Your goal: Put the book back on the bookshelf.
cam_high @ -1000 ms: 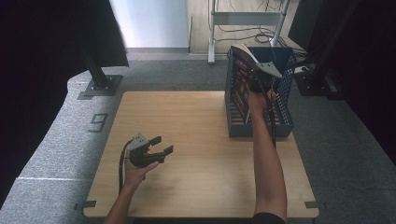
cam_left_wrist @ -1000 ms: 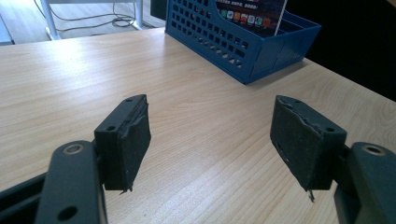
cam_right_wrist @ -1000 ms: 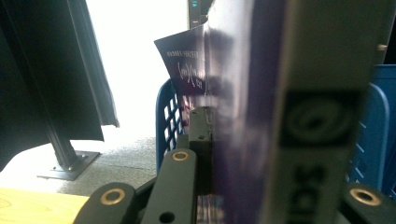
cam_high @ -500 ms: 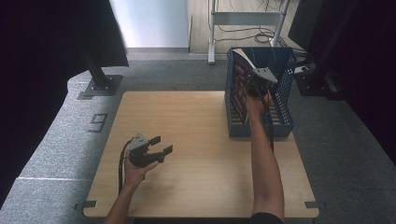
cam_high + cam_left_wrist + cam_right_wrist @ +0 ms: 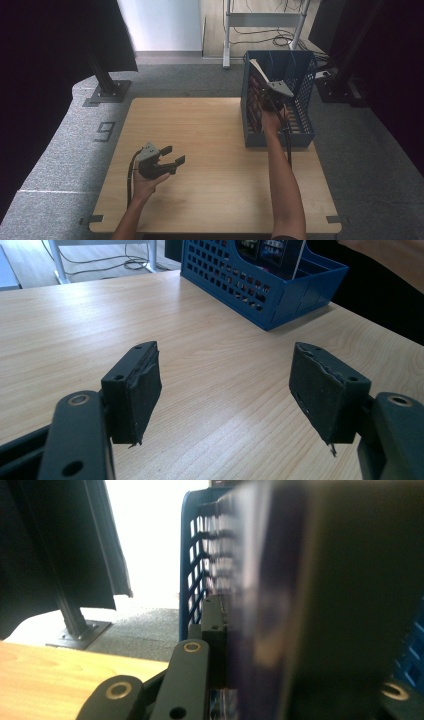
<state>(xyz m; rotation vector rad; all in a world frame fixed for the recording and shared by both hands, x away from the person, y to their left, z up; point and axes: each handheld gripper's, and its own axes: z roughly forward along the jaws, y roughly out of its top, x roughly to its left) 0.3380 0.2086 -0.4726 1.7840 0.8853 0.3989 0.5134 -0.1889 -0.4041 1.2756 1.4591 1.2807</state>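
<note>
1. While the right gripper [image 5: 266,95] clamps a book [image 5: 280,595] between its jaws inside the blue crate [image 5: 305,80], seating it appears to be underway.
2. Next: lower, then release.
3. Left gripper [image 5: 170,157] rests released, nothing between its jaws.

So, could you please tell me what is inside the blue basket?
Inside the blue basket, flat items stand upright, apparently books or cases. The right gripper is shut on one. The basket's floor and their lower parts are hidden.
</note>
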